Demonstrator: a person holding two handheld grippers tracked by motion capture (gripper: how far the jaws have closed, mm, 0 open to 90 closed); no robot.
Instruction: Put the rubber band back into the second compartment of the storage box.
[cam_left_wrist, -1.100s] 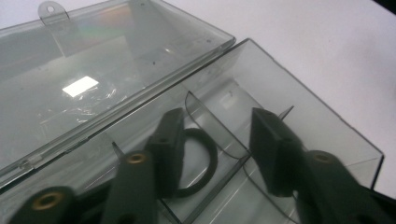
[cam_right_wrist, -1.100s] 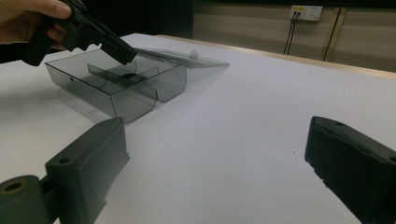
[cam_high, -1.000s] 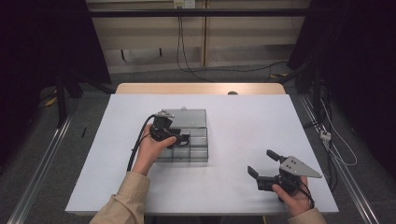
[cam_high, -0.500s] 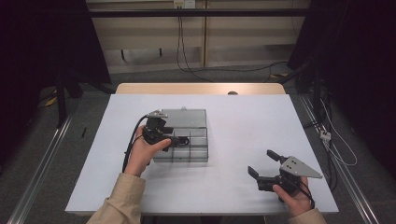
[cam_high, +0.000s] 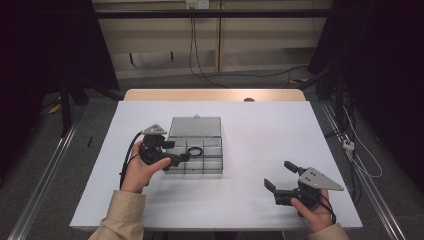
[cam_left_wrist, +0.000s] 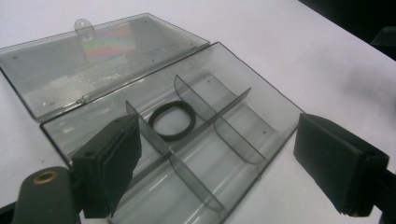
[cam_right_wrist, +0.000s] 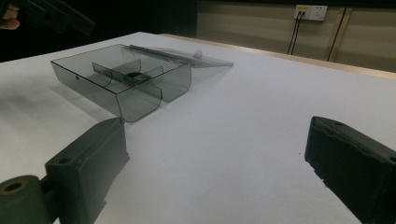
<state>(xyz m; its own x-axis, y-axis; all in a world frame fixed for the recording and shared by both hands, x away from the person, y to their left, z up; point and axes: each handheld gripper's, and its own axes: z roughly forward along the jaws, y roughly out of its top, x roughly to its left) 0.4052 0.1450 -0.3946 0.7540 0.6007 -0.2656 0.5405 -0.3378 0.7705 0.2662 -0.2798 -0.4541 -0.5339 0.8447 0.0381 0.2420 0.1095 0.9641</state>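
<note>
Left gripper (cam_high: 172, 152) has drawn back leftward off the smoke-grey clear plastic compartment box (cam_high: 212, 162), jaws just opened, nothing between them. Black rubber ring (cam_left_wrist: 172, 120) lies in a far-row middle compartment, lid (cam_high: 196, 126) open: placement looks done; closing remains. Right gripper (cam_high: 280, 181) idle near-right, jaws apart.

Box (cam_left_wrist: 243, 140): clear smoky-grey hard plastic, glossy, smooth; its open lid (cam_left_wrist: 93, 60) is the same plastic, with a rainbow sheen. Dividers are thin translucent plastic. Ring (cam_left_wrist: 172, 120) in a middle compartment: black, matt, looks like rubber or elastic. Tabletop (cam_high: 260, 130): white, matt, smooth; far edge strip looks like light wood. Left tool (cam_left_wrist: 233, 158): jaws of black matt plastic, pads faintly layered, with a brass-coloured metal rivet. Right tool (cam_right_wrist: 219, 177): same black matt finish. Sleeve (cam_high: 120, 220): beige cloth.
</note>
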